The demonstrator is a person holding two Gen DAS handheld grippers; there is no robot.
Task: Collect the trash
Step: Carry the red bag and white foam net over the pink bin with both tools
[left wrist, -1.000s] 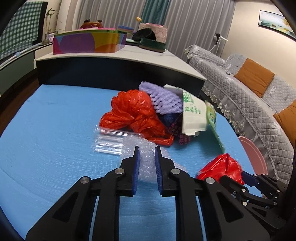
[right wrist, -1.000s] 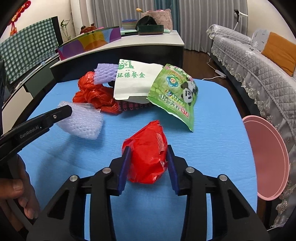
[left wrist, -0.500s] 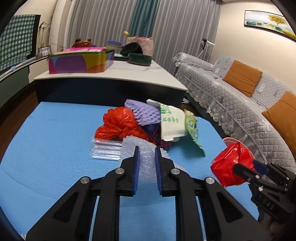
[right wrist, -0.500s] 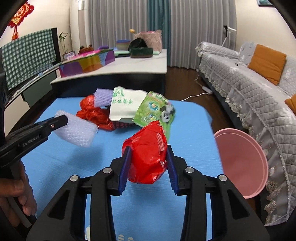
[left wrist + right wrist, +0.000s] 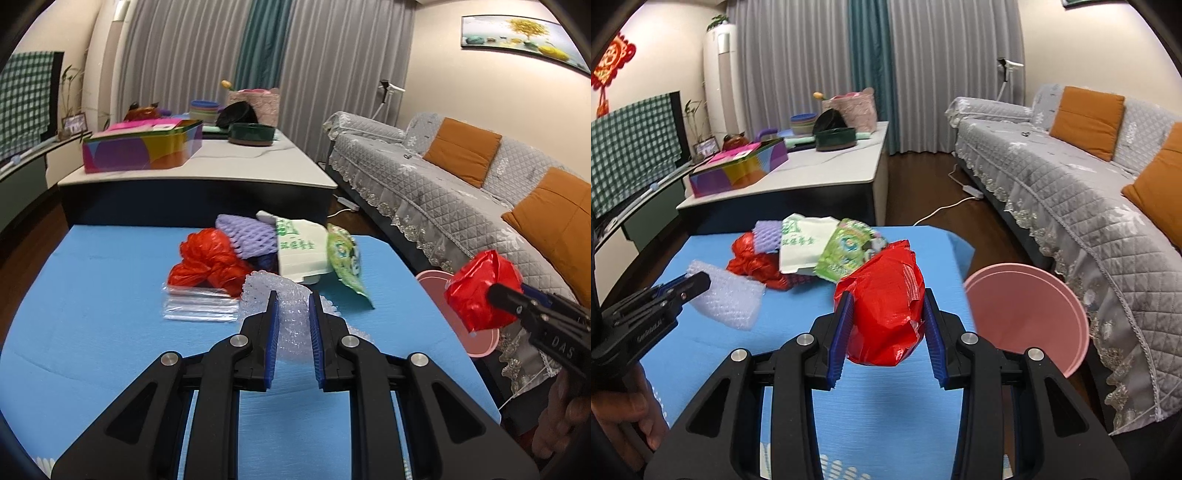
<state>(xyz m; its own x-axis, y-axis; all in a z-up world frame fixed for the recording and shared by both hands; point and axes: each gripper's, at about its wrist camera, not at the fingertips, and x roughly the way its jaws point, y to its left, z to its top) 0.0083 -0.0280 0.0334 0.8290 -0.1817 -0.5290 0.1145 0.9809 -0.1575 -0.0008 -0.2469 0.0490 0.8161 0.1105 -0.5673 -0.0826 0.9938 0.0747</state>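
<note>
Left gripper fingers pinching bubble wrap — lower edge hidden, right gripper fingers clamping red bag

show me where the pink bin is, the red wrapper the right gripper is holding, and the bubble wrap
pink bin [image 5: 1027, 306], right wrist view, on its inner wall.
red wrapper [image 5: 886, 306], right wrist view, on its crumpled front between the pads.
bubble wrap [image 5: 731, 299], right wrist view, on the sheet's middle beyond the left gripper's tip.
</note>
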